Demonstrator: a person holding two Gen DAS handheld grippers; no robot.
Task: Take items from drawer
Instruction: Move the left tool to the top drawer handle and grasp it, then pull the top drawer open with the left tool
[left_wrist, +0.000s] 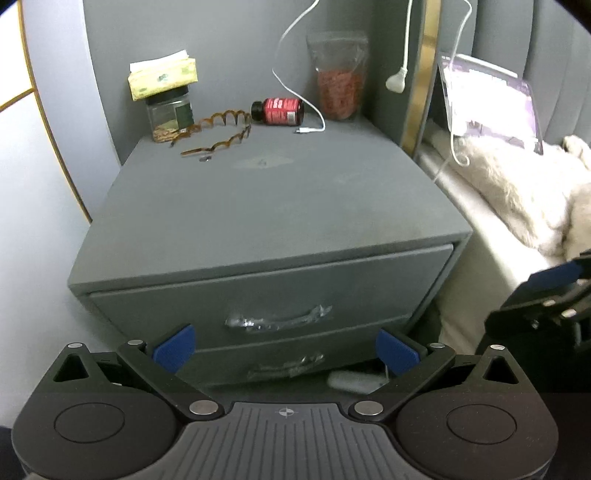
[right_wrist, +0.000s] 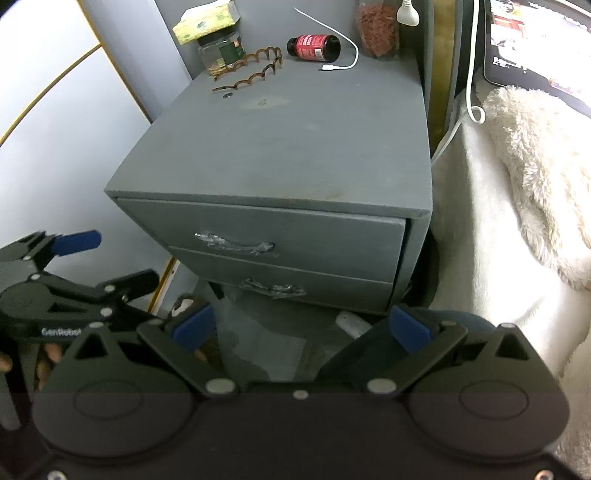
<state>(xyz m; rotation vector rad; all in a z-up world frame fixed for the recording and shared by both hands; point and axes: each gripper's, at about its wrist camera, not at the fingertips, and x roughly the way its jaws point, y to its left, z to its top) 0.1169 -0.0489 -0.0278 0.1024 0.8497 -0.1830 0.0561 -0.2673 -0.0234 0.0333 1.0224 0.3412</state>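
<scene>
A grey nightstand (left_wrist: 258, 206) has two shut drawers. The top drawer (left_wrist: 273, 295) has a handle (left_wrist: 277, 319) wrapped in clear film; it also shows in the right wrist view (right_wrist: 236, 244). The lower drawer (left_wrist: 288, 363) has a like handle (right_wrist: 271, 288). My left gripper (left_wrist: 286, 350) is open and empty, a short way in front of the drawers. My right gripper (right_wrist: 303, 328) is open and empty, in front of and below the lower drawer. The right gripper shows at the left view's right edge (left_wrist: 546, 295); the left gripper shows at the right view's left edge (right_wrist: 74, 258).
On the nightstand's back stand a jar (left_wrist: 170, 114) with a tissue pack (left_wrist: 162, 79) on it, a brown wavy headband (left_wrist: 218, 131), a red-labelled bottle (left_wrist: 279, 110) on its side, a pouch (left_wrist: 340, 77) and a white cable (left_wrist: 310, 122). A bed with a fluffy blanket (left_wrist: 524, 192) is right.
</scene>
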